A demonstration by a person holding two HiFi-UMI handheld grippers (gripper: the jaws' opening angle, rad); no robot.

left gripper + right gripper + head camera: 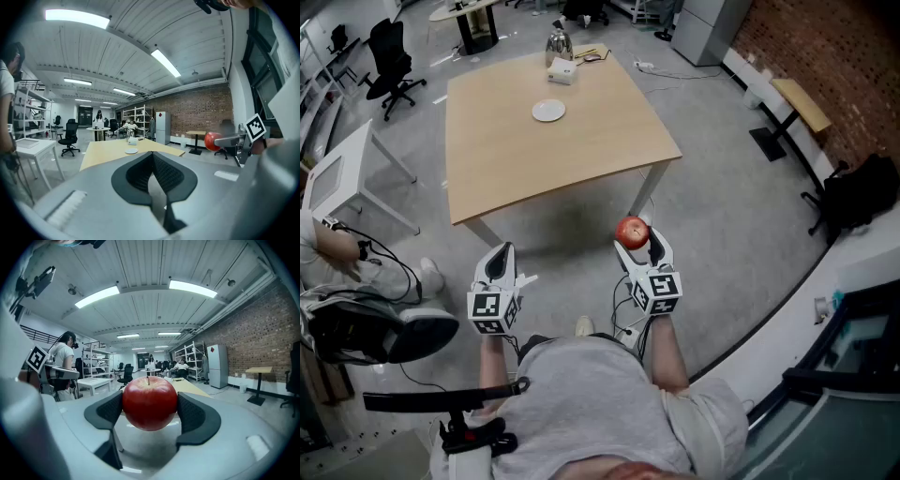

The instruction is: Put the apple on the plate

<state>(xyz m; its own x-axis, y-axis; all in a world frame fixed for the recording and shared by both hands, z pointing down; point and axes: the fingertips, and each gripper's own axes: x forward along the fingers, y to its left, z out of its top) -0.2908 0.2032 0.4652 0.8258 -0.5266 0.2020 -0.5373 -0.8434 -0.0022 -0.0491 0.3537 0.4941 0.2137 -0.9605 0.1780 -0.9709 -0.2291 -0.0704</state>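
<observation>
no readable text anywhere

The left gripper [500, 262] and right gripper [639, 246] were pale grey shells, with black ribbed pads [108, 409] lining the jaws. Behind each pair of jaws sat a marker cube [490, 312], black squares on white. The person wore a grey short-sleeved shirt [581, 394].

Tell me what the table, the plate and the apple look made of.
Square pale table: wood or wood-look laminate, matt, even beige top on white legs. Small round white plate: probably ceramic or plastic; too small to tell. Round red apple: real or imitation fruit, smooth skin with a stalk.
</observation>
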